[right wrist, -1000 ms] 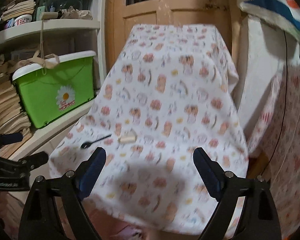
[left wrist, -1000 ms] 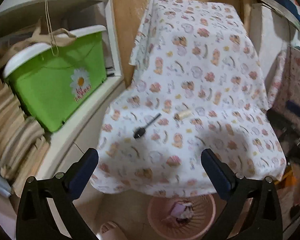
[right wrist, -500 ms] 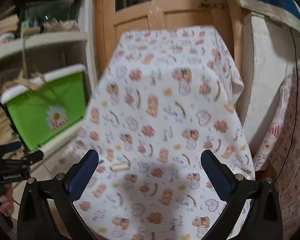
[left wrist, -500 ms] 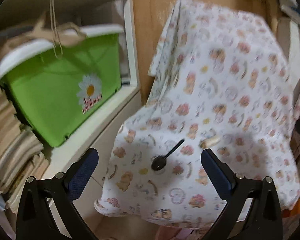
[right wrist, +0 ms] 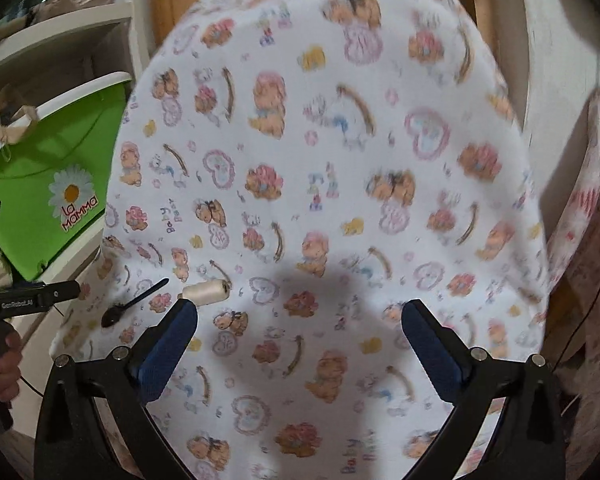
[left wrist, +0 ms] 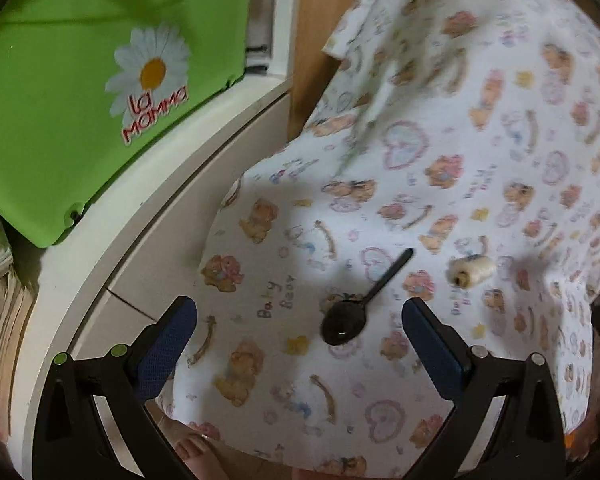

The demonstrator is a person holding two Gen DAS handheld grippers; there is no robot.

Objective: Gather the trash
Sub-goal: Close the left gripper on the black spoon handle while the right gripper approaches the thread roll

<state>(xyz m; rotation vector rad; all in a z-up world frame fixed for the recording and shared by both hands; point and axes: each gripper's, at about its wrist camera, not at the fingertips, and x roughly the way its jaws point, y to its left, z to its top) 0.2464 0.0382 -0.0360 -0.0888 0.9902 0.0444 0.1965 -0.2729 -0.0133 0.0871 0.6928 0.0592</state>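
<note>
Left tool point(left wrist: 300, 316): fingers apart, empty, above the black plastic spoon point(left wrist: 356, 308).
Right tool point(right wrist: 300, 316): apart, empty; thread spool point(right wrist: 204, 292) beside its left finger.
Risk: pads snag the loose cloth-covered worktop point(left wrist: 480, 140); the spool likely rolls off.

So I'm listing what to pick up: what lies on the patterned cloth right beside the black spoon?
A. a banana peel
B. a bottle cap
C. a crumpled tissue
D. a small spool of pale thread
D: a small spool of pale thread lies on the cloth just beside the black spoon.
</note>
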